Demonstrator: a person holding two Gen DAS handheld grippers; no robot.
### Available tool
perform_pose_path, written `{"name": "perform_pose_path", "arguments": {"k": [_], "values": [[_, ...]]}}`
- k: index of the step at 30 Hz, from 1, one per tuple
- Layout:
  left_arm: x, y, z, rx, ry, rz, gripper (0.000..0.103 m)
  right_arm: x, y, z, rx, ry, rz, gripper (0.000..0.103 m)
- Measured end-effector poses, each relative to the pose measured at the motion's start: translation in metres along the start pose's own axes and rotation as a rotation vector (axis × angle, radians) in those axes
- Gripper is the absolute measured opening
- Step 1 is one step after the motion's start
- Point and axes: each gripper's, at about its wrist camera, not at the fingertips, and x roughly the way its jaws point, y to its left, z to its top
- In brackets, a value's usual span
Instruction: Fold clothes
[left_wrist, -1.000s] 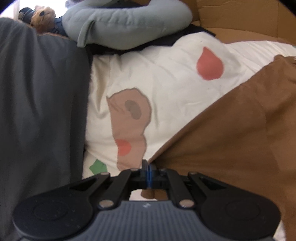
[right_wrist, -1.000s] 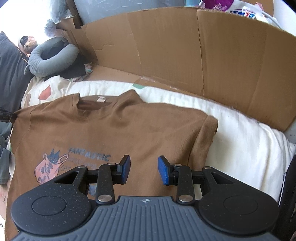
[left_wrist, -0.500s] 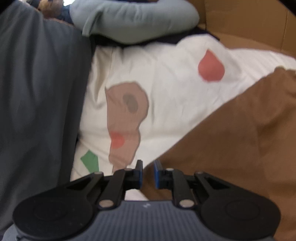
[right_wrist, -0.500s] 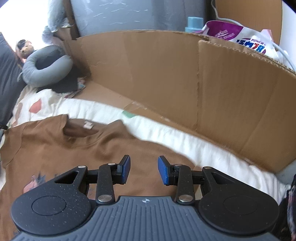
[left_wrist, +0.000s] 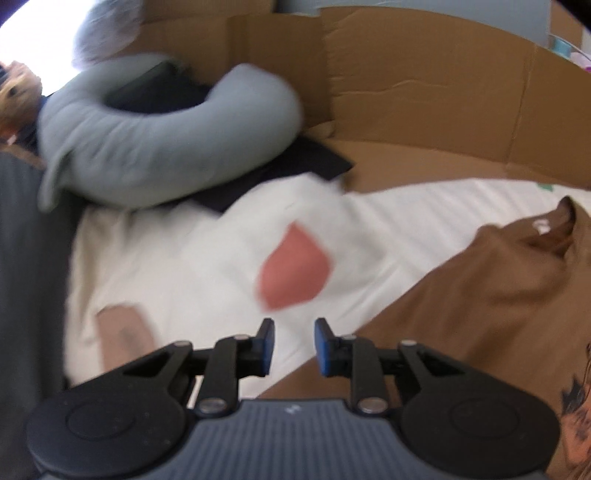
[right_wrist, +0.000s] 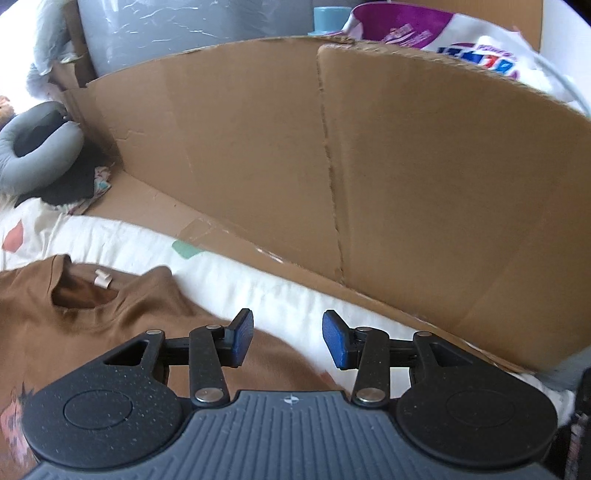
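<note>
The brown T-shirt (right_wrist: 110, 325) lies flat on the bed (right_wrist: 295, 295), soft and light, best pinched at the shoulders. Both hand-held grippers, left (left_wrist: 294, 347) and right (right_wrist: 288, 341), have just been opening, empty.

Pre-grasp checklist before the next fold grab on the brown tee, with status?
1. left gripper empty, jaws just been opening, nothing between: ok.
2. right gripper empty, jaws just been opening, gap clear: ok.
3. brown T-shirt lying front up, collar and tag visible: ok.
4. Shirt fully flat: cannot tell, lower part out of view.
5. Left view sharp enough to aim: not ok, blurred.
6. grey neck pillow apart from shirt: ok.
</note>
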Motion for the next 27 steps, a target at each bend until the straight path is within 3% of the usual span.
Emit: {"name": "perform_pose_path", "arguments": {"k": [6, 11, 15, 21, 27], "values": [[0.021, -0.039, 0.018, -0.029, -0.029, -0.037, 0.034, 0.036, 0.021, 0.009, -0.023, 0.041, -0.005, 0.049], [0.041, -0.065, 0.023, 0.023, -0.011, -0.055, 0.034, 0.047, 0.035, 0.002, -0.077, 0.089, 0.016, 0.049], [0.048, -0.069, 0.022, 0.031, -0.016, -0.065, 0.035, 0.049, 0.038, -0.011, -0.14, 0.122, 0.021, 0.049], [0.052, -0.07, 0.012, 0.047, 0.001, -0.08, 0.046, 0.043, 0.031, -0.03, -0.196, 0.148, 0.007, 0.049], [0.056, -0.063, 0.0, 0.054, 0.03, -0.083, 0.051, 0.028, 0.016, -0.04, -0.185, 0.174, -0.007, 0.059]]}}
